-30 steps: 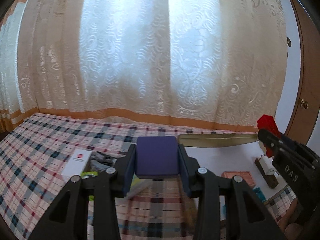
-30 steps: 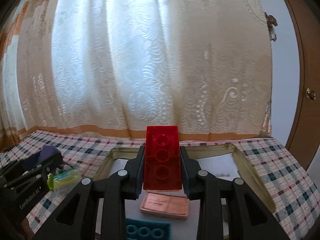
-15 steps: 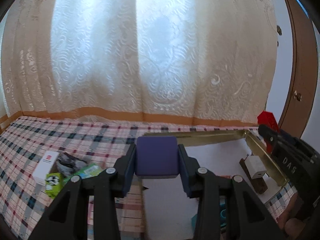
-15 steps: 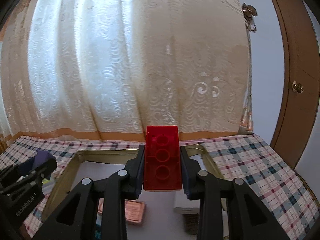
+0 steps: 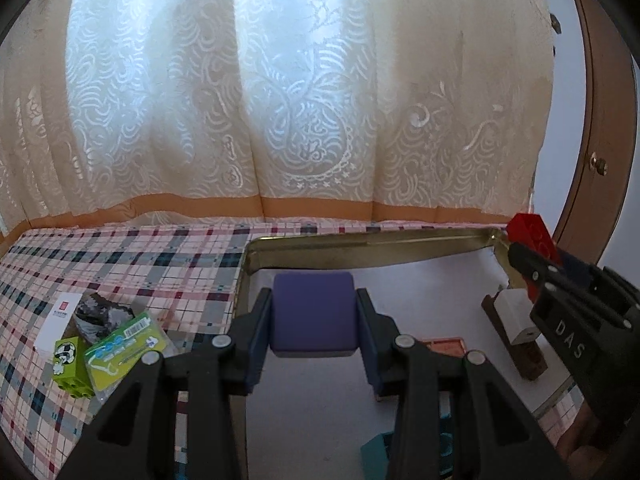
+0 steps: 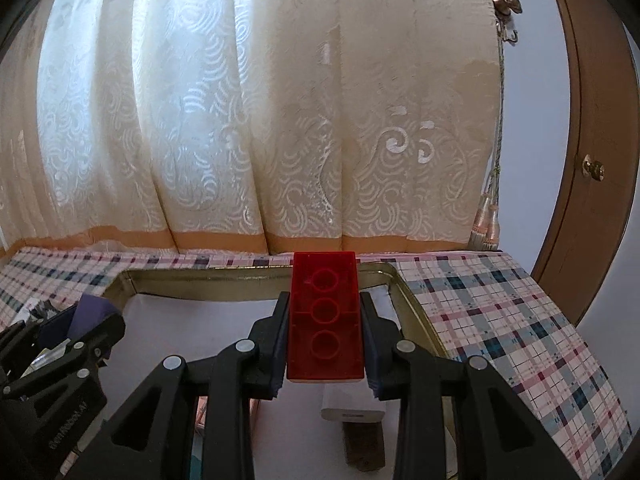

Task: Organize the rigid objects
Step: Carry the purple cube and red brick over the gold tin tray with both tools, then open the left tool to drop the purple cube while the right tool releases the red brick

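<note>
Now both hands have carried their loads in over the gold-rimmed tray (image 5: 360, 242), which a second ago lay further off. The left gripper (image 5: 313, 320) stays clenched on the purple block (image 5: 313, 310), above the tray's white floor near its left rim. The right gripper (image 6: 325, 338) grips the red brick (image 6: 324, 316) near the far right corner. Probably 2 placements come next, beside the white adapter (image 5: 514, 314).

teal block (image 5: 376, 450) mostly behind left tool, pink tile (image 5: 444, 343) part hidden, box label (image 5: 60, 312) too small
</note>
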